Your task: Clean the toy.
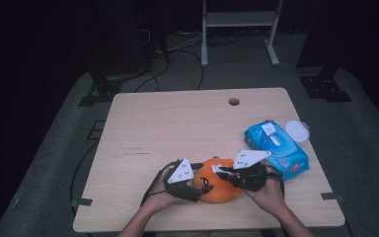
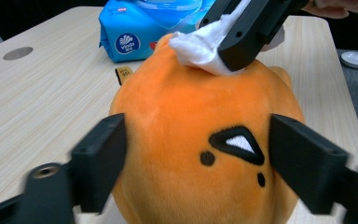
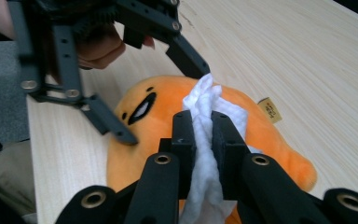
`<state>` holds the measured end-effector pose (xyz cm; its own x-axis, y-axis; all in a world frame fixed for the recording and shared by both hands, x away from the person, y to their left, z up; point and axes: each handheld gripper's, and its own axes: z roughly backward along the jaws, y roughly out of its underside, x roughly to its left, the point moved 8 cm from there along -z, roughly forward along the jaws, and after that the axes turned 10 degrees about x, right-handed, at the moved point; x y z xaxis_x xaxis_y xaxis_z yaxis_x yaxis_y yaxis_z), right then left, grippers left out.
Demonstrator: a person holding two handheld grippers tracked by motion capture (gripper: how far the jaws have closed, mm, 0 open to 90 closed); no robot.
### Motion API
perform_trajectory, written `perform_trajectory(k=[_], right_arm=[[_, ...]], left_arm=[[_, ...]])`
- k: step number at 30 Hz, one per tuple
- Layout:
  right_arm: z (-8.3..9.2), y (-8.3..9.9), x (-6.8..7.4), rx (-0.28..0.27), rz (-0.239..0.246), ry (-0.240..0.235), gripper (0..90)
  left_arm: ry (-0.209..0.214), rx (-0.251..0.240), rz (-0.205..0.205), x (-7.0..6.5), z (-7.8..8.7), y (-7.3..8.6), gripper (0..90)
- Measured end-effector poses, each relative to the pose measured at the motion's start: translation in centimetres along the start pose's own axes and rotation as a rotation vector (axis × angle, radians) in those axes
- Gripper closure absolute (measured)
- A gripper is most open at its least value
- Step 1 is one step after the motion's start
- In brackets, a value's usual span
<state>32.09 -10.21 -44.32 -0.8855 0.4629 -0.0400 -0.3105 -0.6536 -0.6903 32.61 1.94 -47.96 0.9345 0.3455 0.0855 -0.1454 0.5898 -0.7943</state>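
Orange plush toy (image 1: 220, 186) lying on the wooden table (image 1: 177, 128) near its front edge. The left gripper (image 2: 196, 154) straddles the toy, both jaws against its sides. The right gripper (image 3: 203, 135) is clenched on a white wet wipe (image 3: 206, 112), pressed onto the toy's top. A blue wipes pack (image 1: 276, 148) lies just beside.

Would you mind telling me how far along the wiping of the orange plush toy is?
Done: a white wipe is out of the blue pack and clamped in the right gripper. In hand: the left gripper steadies the orange plush toy while the wipe presses on its top. Left: wiping the remaining surface.
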Motion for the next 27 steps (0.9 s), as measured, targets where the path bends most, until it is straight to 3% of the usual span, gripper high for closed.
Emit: perform_trajectory(k=[5, 10, 13, 15, 17, 23, 27], right_arm=[[0.6, 0.9, -1.4, 0.01, -0.04, 0.01, 80.4], [0.9, 1.7, -2.3, 0.0, -0.097, -0.017, 80.3], [0.6, 1.3, -1.7, -0.002, -0.076, -0.019, 80.4], [0.5, 0.9, -1.0, -0.01, -0.055, -0.022, 80.3], [0.5, 0.5, -0.5, -0.017, -0.036, -0.029, 80.3], [0.7, 0.8, -1.0, -0.019, -0.056, -0.049, 80.3], [0.9, 1.1, -0.7, -0.006, -0.048, -0.061, 80.2]], left_arm=[[0.02, 0.019, 0.054, 0.9, 0.3, 0.9, 33.1], [0.041, 0.013, 0.091, 1.2, 0.5, 1.3, 32.0], [0.032, -0.009, 0.06, 1.0, 0.8, 0.4, 20.8], [0.036, -0.032, 0.047, 0.9, 1.0, -0.1, 20.9], [0.038, -0.011, 0.046, 0.9, 0.8, 0.2, 27.5], [0.05, -0.003, 0.133, 1.8, 0.8, 1.0, 32.4], [0.047, -0.001, 0.162, 2.1, 0.8, 1.2, 32.1]])
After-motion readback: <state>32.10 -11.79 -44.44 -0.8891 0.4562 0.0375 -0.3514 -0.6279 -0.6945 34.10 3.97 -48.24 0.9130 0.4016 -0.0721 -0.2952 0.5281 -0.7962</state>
